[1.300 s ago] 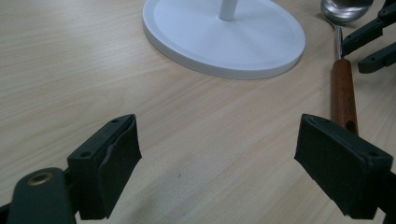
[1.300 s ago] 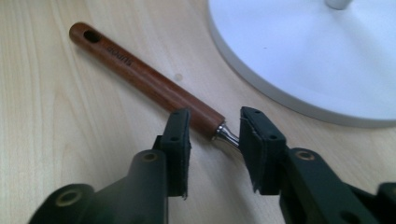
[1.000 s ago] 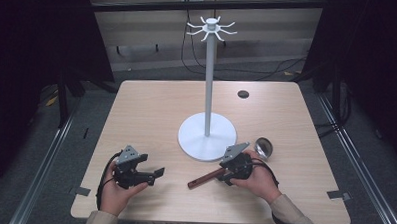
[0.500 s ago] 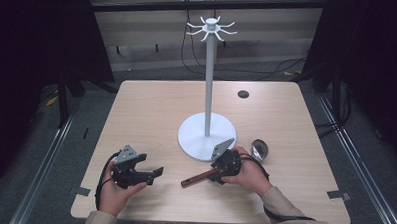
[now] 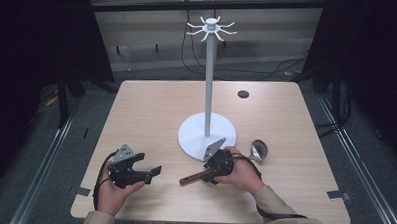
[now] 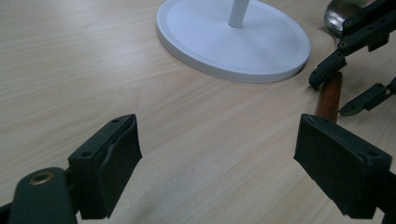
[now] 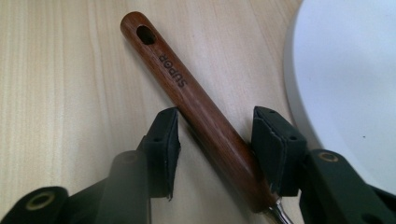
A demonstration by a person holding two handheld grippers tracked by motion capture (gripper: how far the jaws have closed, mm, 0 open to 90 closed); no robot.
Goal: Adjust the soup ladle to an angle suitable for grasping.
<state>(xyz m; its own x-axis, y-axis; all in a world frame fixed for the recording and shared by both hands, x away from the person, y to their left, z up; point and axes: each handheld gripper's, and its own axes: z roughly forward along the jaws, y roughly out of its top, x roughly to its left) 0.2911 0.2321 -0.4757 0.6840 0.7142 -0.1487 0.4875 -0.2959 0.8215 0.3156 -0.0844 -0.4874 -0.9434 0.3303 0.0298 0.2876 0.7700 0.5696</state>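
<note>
Here the right gripper (image 7: 215, 140) sits low over the light wooden table (image 5: 151, 110), its two black jaws spread on either side of the dark brown wooden handle (image 7: 196, 105) of a metal ladle (image 5: 257, 150), with a gap on each side, so it is released and not yet clamped. The handle lies flat and slanted, its holed end stamped "SUPOR" pointing away from the jaws. Just beside it is the round white base (image 5: 206, 136) of a tall white hook stand (image 5: 209, 67); the ladle's shiny bowl rests near the base's right edge. The left gripper (image 6: 215, 163), held well apart at the table's near left, has its jaws wide apart around nothing.
</note>
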